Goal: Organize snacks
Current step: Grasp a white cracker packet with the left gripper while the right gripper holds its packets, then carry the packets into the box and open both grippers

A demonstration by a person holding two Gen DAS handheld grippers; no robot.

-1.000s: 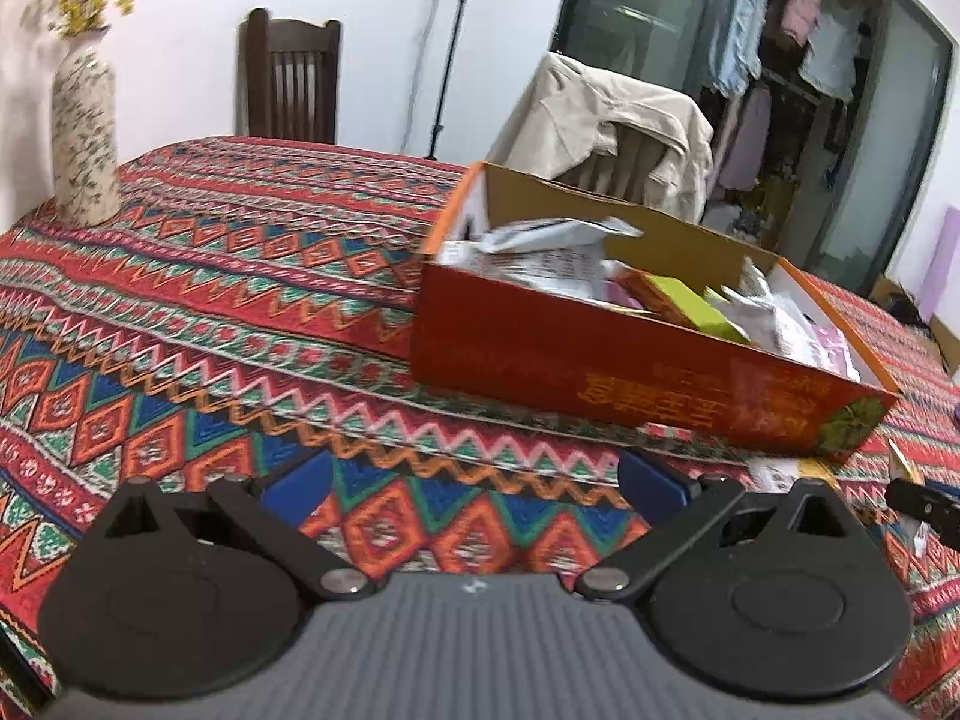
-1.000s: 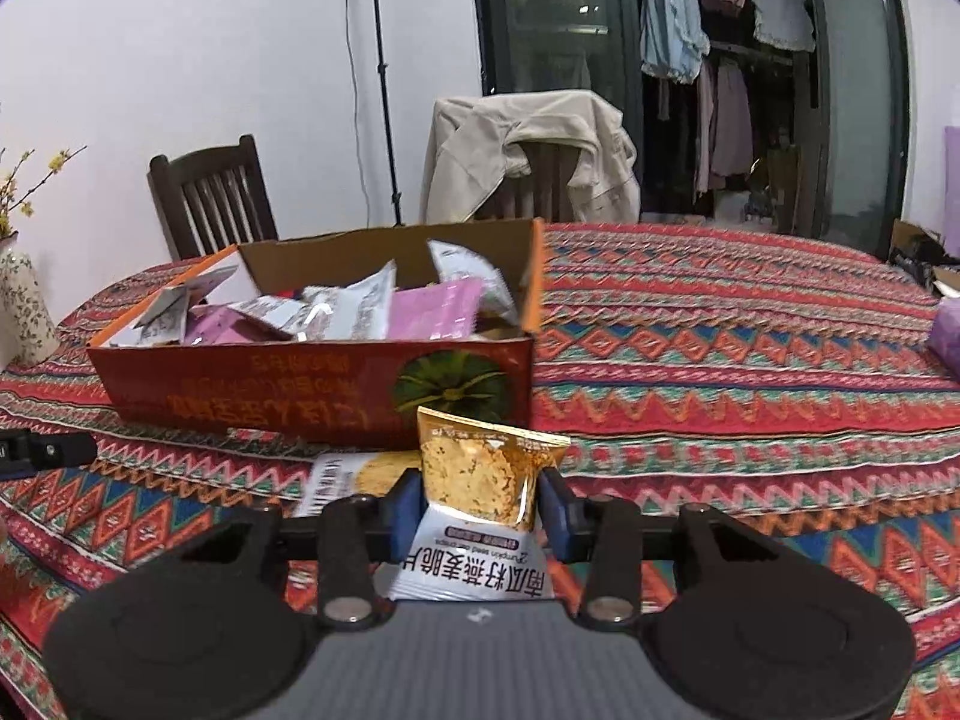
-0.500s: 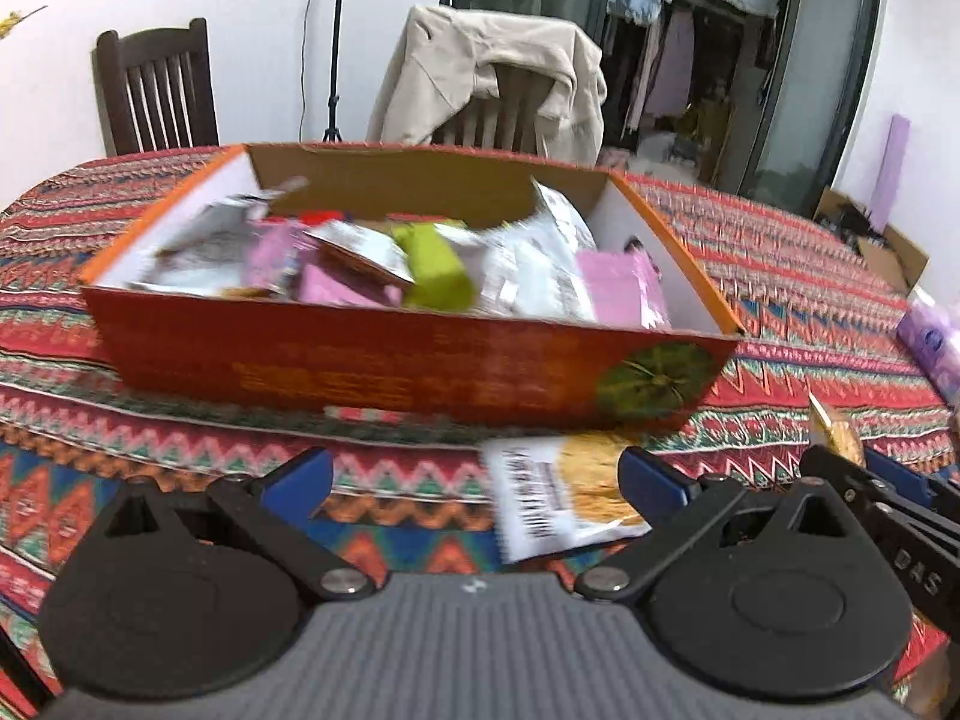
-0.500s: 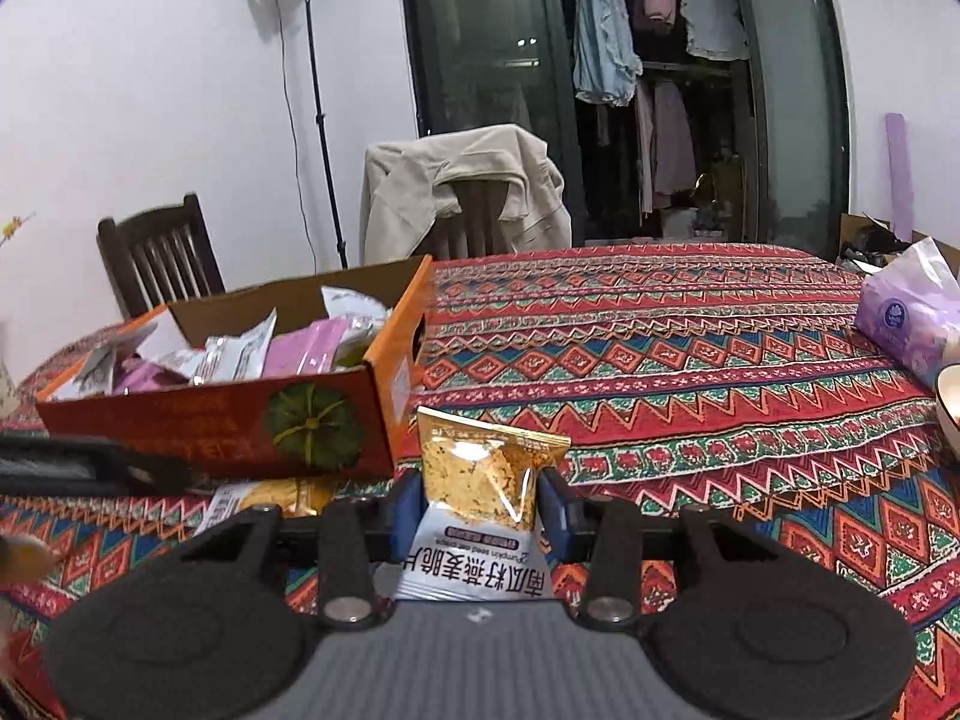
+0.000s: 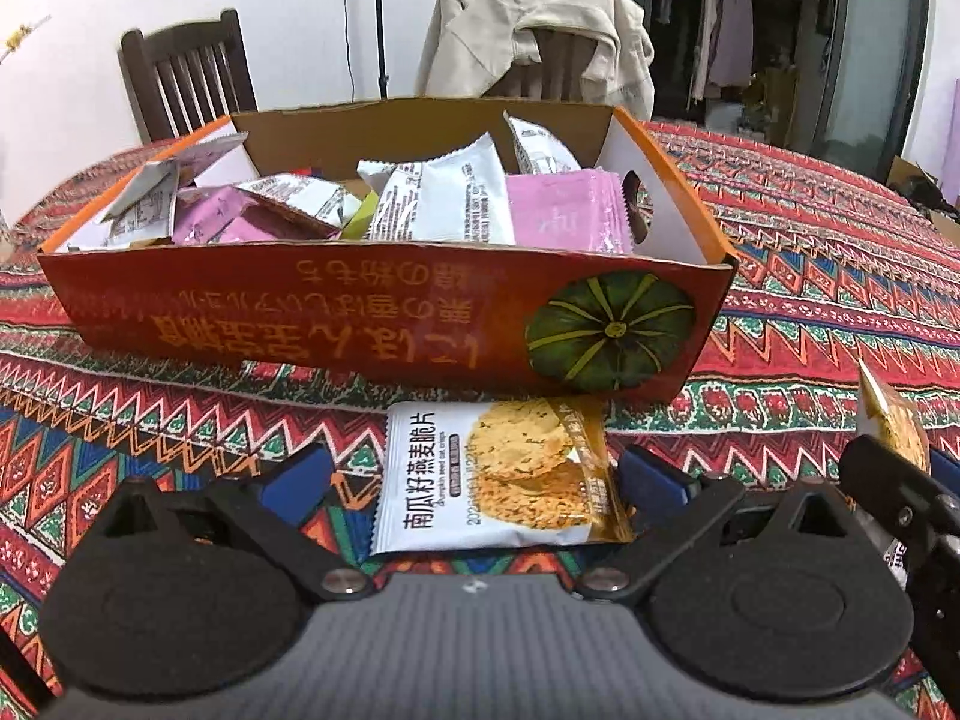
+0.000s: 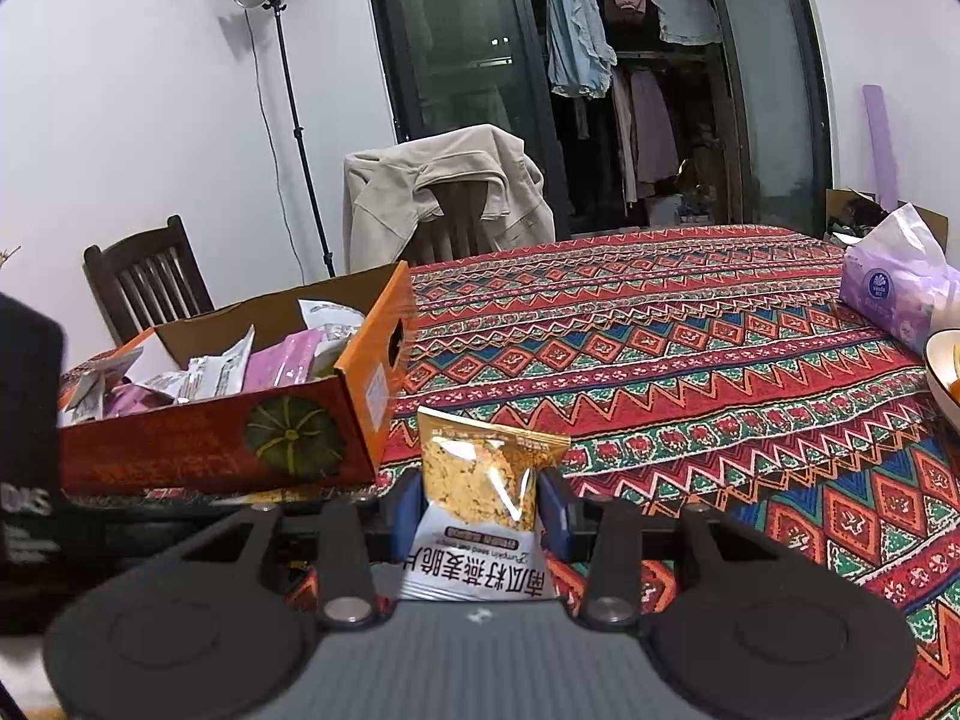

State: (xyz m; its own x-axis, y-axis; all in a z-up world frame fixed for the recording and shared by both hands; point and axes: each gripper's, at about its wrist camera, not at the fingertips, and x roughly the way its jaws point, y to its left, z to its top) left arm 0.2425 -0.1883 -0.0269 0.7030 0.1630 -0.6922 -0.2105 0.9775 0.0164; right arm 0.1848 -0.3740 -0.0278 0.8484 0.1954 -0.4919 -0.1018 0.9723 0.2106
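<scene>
An orange snack box [image 5: 384, 324] with a pumpkin print holds several white, pink and green packets; it also shows in the right wrist view [image 6: 210, 456]. A white and gold oat crisp packet [image 5: 498, 474] lies flat on the tablecloth just in front of the box. My left gripper [image 5: 474, 474] is open, its blue pads on either side of this packet. My right gripper [image 6: 480, 507] is shut on a second oat crisp packet [image 6: 483, 480], held upright to the right of the box; it also shows at the right edge of the left wrist view [image 5: 888, 420].
A patterned red tablecloth [image 6: 690, 372] covers the table. A purple tissue pack [image 6: 900, 282] and a bowl rim [image 6: 936, 372] sit at the far right. Two chairs, one with a beige jacket [image 6: 444, 192], stand behind the table.
My left gripper swung right along the box and moved in over the packet on the cloth. My right gripper, still holding its packet, moved right and away from the box.
</scene>
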